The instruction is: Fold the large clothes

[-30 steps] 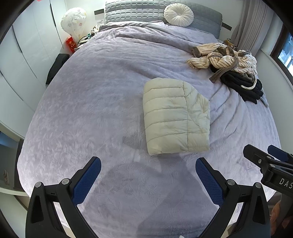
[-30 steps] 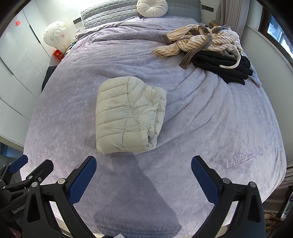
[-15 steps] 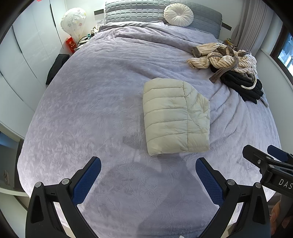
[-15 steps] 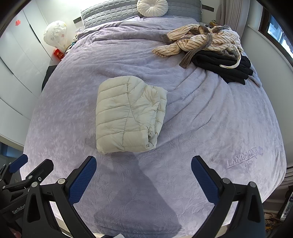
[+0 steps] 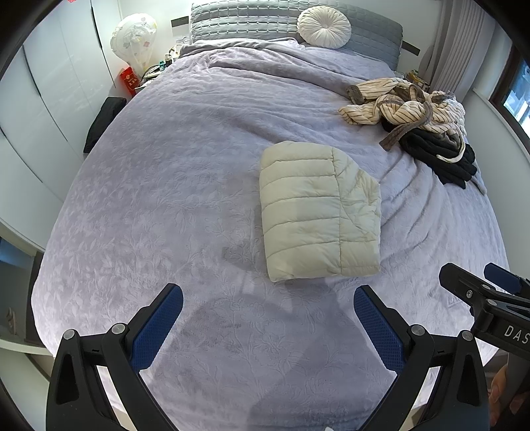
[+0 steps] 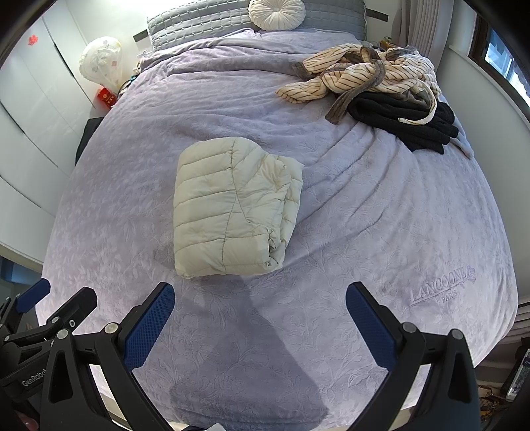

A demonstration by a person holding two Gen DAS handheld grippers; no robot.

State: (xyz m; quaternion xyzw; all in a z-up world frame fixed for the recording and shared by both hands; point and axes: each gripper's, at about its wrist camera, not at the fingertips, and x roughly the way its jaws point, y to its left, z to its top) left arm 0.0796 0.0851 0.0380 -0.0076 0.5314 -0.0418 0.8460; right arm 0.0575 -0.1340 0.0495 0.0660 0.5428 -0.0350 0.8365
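Right now both your claws hang over the foot of the bed [image 5: 165, 185], holding nothing. Left claw [image 5: 268, 326]: jaws wide apart, blue pads [image 5: 155, 330] bare. Right claw [image 6: 260, 325]: same, jaws spread, empty; it also shows at the right edge of the left wrist view.

Cream puffer jacket [image 5: 318, 212] lies folded into a compact block on the lilac bedspread, just beyond both claws and not touching either. From the right wrist view its stacked layers open toward the window side.

Beyond the jacket and toward the window: striped robe [image 6: 361, 73] in a loose heap, lying partly over a dark garment [image 6: 404, 112]. Both are well apart from the jacket. Round white cushion [image 5: 324, 26] leans on the headboard, far beyond the jacket.
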